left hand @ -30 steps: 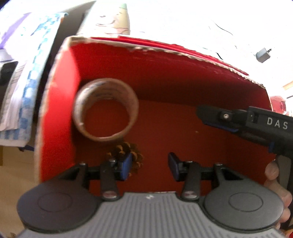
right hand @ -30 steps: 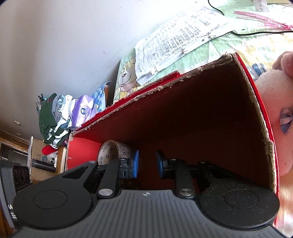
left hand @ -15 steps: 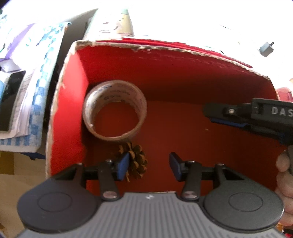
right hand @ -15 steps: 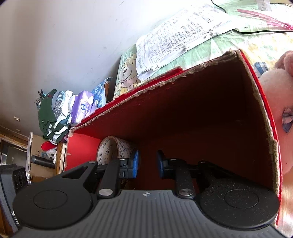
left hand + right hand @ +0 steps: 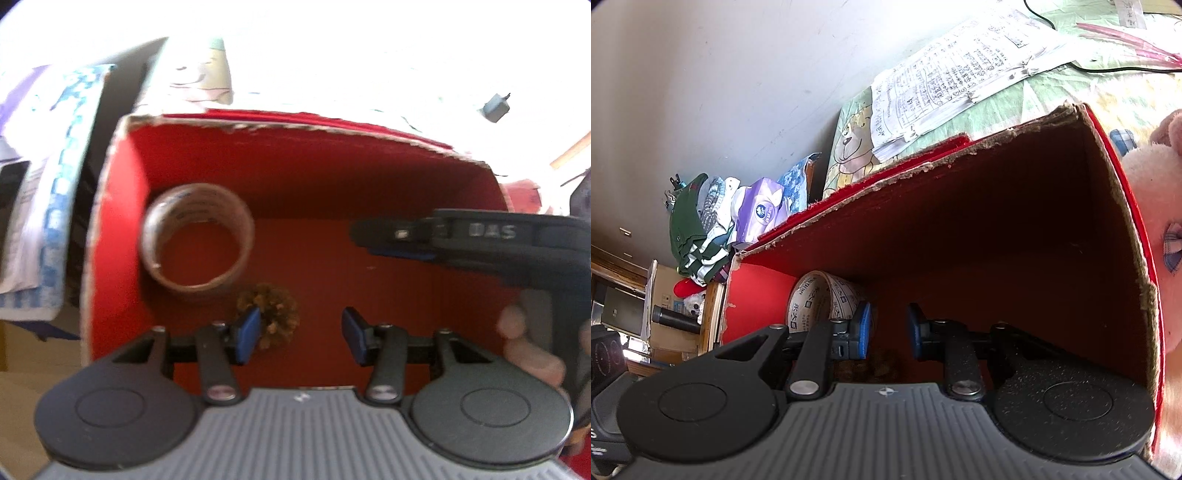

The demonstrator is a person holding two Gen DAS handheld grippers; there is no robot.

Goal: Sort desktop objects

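The left gripper hangs over the open top of the red box with its blue pads spread wide and nothing between them; the pine cone lies on the box floor just past the left pad, partly hidden behind it, and the tape roll lies flat near the box's left wall, just beyond and left of the cone, whether touching it cannot be told. The right gripper reaches in from the right side of the box, its pads set a narrow gap apart and empty; in the left wrist view it shows as a dark body lettered "DAS" above the right half of the floor, with the fingers of a hand wrapped on its grip. The box rim is torn and ragged along the far edge; the floor between the cone and the right wall is bare red, open room under the right gripper. Outside the box, a stack of printed papers lies on a cartoon-patterned cloth beyond the far wall; a pink plush toy presses against the right wall; a purple tissue pack and folded clothes sit well off to the left.
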